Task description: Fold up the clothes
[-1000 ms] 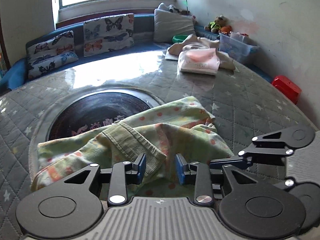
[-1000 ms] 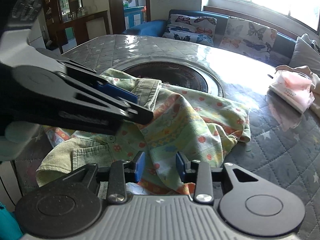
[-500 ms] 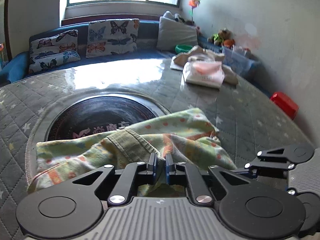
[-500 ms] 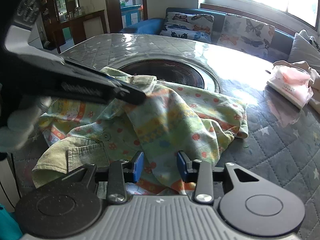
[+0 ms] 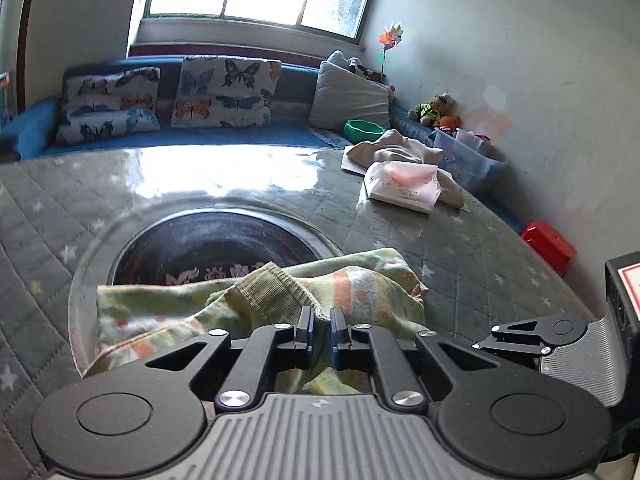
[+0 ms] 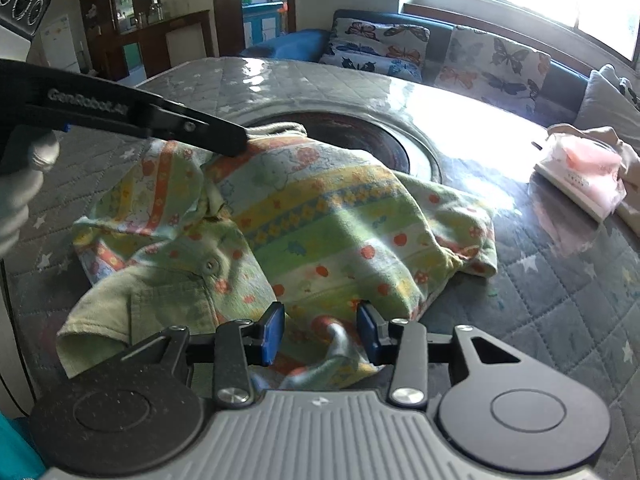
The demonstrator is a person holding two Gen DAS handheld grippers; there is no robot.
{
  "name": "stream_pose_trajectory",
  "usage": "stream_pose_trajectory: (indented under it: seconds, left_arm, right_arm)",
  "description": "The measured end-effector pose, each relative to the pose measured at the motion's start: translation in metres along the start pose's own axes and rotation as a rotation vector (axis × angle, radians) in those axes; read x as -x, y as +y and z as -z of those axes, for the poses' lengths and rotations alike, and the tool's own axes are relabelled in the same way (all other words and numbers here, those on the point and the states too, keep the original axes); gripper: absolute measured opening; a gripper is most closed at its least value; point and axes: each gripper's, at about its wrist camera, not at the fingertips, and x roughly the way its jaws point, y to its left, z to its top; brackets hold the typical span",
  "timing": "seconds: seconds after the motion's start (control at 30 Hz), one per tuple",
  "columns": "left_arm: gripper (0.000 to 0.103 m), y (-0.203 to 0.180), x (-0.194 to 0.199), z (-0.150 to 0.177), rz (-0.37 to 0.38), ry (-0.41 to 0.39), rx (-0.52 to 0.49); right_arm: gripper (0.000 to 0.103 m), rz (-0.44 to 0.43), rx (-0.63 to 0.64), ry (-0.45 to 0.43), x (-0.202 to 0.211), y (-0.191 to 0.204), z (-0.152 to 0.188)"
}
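A small green garment (image 6: 328, 224) with red dots and yellow stripes lies crumpled on the grey quilted table (image 6: 560, 304). My left gripper (image 5: 321, 326) is shut on its ribbed green cuff (image 5: 276, 292) and lifts that part off the table. From the right wrist view the left gripper (image 6: 224, 140) pinches the far side of the garment. My right gripper (image 6: 320, 330) is open, its blue pads either side of the garment's near hem, not closed on it.
A dark round inset (image 5: 212, 248) sits in the table behind the garment. A pink-and-white packet (image 5: 404, 186) and beige cloth (image 5: 400, 152) lie at the far right. A sofa with butterfly cushions (image 5: 224, 92) runs along the back. A red box (image 5: 550, 246) is beside the table.
My left gripper closed on the ribbed cuff and raised it, pulling the garment up. My right gripper stayed open at the near hem.
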Motion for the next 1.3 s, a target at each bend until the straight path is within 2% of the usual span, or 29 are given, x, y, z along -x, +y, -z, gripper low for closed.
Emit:
stream_pose_trajectory:
  seconds: [0.23, 0.43, 0.8, 1.03, 1.3]
  left_arm:
    - [0.007, 0.013, 0.006, 0.005, -0.049, -0.009, 0.041]
    - [0.007, 0.035, 0.029, 0.005, -0.135, -0.065, 0.091]
    - [0.006, 0.114, 0.092, 0.022, -0.387, -0.142, 0.232]
    - [0.006, 0.153, 0.125, 0.044, -0.506, -0.163, 0.321]
    - [0.006, 0.17, 0.129, 0.063, -0.556, -0.131, 0.382]
  right_arm:
    - [0.04, 0.015, -0.014, 0.017, 0.002, -0.005, 0.006]
    - [0.04, 0.024, -0.004, 0.007, 0.005, -0.004, 0.004]
    - [0.04, -0.004, 0.101, -0.08, 0.021, 0.022, -0.028]
    - [0.04, -0.069, 0.203, -0.085, 0.0, 0.059, -0.053]
    - [0.04, -0.098, 0.247, -0.048, -0.038, 0.087, -0.068]
